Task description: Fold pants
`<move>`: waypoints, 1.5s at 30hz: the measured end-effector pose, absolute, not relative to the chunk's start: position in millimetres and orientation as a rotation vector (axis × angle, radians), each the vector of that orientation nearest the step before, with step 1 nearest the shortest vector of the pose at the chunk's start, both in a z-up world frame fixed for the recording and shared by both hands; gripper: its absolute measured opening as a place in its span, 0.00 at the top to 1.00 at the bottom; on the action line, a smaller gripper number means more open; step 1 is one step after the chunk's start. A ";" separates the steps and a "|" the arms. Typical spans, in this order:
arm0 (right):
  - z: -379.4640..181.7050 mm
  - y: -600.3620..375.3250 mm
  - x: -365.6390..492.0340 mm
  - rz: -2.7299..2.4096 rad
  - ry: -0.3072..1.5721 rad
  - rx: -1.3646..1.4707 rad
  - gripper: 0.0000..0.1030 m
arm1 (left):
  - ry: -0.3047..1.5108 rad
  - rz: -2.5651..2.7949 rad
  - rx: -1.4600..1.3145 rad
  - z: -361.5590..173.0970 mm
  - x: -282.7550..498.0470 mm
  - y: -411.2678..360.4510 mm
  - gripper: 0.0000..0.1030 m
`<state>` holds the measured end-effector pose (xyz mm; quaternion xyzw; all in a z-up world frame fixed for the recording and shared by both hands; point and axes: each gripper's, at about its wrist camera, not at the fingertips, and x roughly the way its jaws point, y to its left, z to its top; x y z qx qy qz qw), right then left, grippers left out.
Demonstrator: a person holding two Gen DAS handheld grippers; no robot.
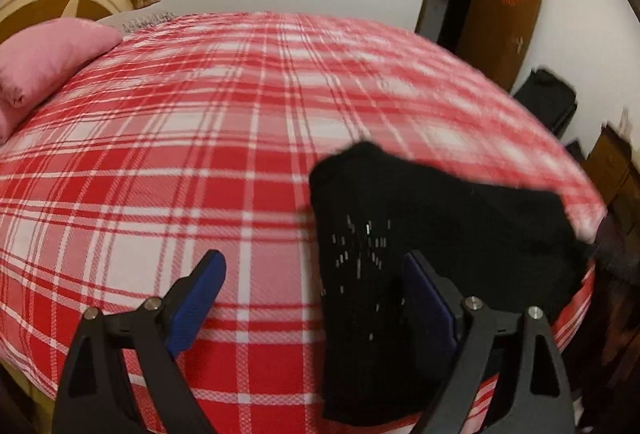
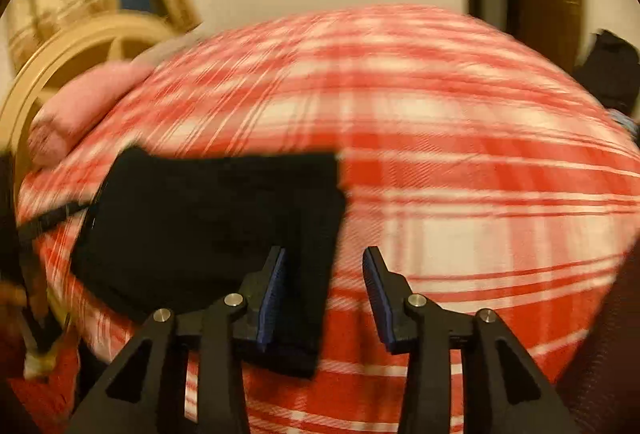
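Left wrist: black pants (image 1: 420, 218) on plaid bed (image 1: 160, 154).

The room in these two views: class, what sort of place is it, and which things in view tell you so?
Most likely a bedroom in a home. A bed with a red plaid cover fills both views, a pink pillow lies at its far corner, and a brown wooden door stands open in the white wall.

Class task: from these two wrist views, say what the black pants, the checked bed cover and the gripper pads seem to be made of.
Black pants: soft matte knit, probably; lint specks cling.
Checked bed cover: woven cloth, visible twill texture.
Pads on the fingers: blue ribbed rubber or plastic, uncertain.
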<state>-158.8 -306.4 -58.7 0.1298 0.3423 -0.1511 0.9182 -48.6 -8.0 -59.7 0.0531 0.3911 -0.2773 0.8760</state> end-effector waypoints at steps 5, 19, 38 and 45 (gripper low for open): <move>-28.7 -272.1 -132.9 -0.117 0.598 0.257 0.59 | 0.865 -0.604 0.116 -79.3 -57.4 -10.1 0.11; -89.7 -139.6 48.0 0.267 0.864 0.165 0.57 | 0.861 -0.578 0.134 -88.9 -79.8 3.7 0.11; -34.4 -262.9 -48.9 -0.006 0.591 0.427 0.53 | 0.797 -0.506 0.270 -51.2 -64.4 -19.0 0.10; -58.8 -284.7 -110.0 -0.220 0.651 0.374 0.53 | 0.793 -0.527 0.292 -48.0 -46.5 -52.5 0.09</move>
